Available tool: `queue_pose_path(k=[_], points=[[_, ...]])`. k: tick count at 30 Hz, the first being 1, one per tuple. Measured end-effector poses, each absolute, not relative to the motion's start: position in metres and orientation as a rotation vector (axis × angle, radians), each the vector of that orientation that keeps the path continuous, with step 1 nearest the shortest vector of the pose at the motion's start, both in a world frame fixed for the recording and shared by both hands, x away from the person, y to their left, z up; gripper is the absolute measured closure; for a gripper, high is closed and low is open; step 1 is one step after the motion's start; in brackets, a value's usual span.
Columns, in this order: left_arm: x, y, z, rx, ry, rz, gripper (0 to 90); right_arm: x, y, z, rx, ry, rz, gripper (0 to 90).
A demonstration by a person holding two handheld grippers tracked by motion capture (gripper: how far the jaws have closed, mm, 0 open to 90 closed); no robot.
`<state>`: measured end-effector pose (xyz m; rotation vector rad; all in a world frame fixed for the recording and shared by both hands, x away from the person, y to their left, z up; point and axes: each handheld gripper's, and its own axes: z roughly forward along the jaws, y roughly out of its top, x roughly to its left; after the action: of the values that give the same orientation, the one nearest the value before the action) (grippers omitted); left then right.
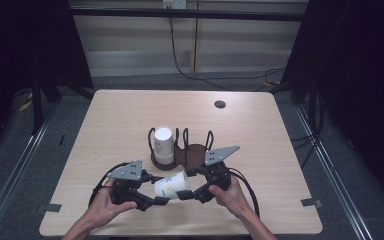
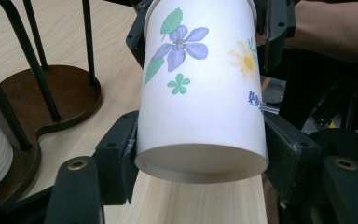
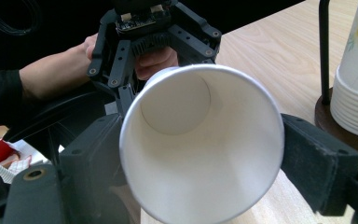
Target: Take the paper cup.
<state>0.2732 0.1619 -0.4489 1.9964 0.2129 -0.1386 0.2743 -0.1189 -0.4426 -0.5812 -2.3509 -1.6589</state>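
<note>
Pale wood table lies under us as we hold a flowered paper cup on its side: our left gripper pinches its base, our right gripper clasps its rim, near the cup rack.

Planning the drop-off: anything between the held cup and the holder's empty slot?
Nothing visible stands between the paper cup and the empty right slot of the holder; the cup stack sits in its left slot.
</note>
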Motion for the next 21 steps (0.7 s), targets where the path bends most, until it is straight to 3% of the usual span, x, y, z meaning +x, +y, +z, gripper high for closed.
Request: queue_pose_path(k=[6,11,21], points=[[0.2738,0.1624,-0.4487,1.992,0.214,-0.143,35.5,0.2740,-0.1175,-0.4425,-0.580,-2.353,-1.645,15.2],[0.2740,0.1622,-0.4497,1.995,0.208,-0.159,35.5,0.2751,-0.1184,-0.4423,-0.578,-2.348,-1.657,23.6],[0.2744,0.1632,-0.4511,1.998,0.221,-0.173,34.1,0.2761,-0.1189,-0.4418,-0.568,-2.350,-1.665,26.3]])
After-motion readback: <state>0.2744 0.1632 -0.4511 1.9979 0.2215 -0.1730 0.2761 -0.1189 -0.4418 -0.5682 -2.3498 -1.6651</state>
